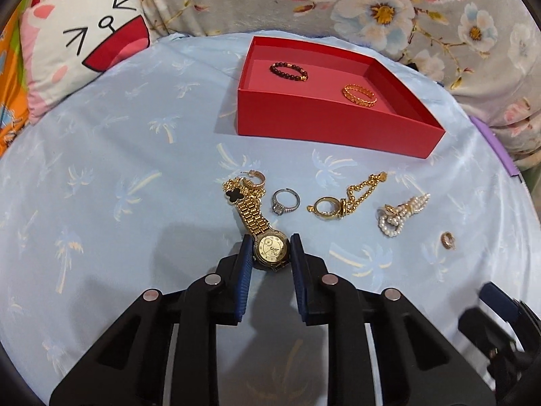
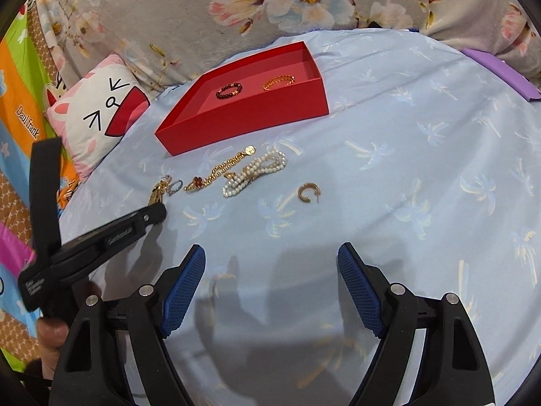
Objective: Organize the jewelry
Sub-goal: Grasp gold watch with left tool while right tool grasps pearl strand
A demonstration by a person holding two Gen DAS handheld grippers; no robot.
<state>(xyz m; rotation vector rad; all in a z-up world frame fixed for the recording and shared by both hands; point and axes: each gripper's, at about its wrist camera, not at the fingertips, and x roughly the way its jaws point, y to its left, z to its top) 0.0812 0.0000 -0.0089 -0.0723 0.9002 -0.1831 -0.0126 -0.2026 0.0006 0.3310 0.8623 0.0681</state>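
A gold watch point(image 1: 270, 249) lies on the blue palm-print cloth, and my left gripper point(image 1: 270, 239) is shut on its round case, with the band trailing away to a black clover necklace point(image 1: 234, 196). Beside it lie a silver ring point(image 1: 285, 201), a gold chain with a ring point(image 1: 341, 199), a pearl strand point(image 1: 402, 215) and a small gold hoop point(image 1: 448, 239). The red box point(image 1: 338, 128) behind holds a dark bead bracelet point(image 1: 289, 71) and a gold link bracelet point(image 1: 360, 95). My right gripper point(image 2: 270, 253) hangs open over bare cloth, short of a gold hoop earring point(image 2: 307, 193) and the pearl strand point(image 2: 253, 172).
A cat-face cushion point(image 1: 81, 57) sits at the back left and a floral blanket point(image 1: 372, 6) runs along the back. A purple strip point(image 1: 497, 145) marks the right edge. In the right wrist view, the left gripper's body point(image 2: 101, 237) and a hand point(image 2: 50, 335) fill the left side.
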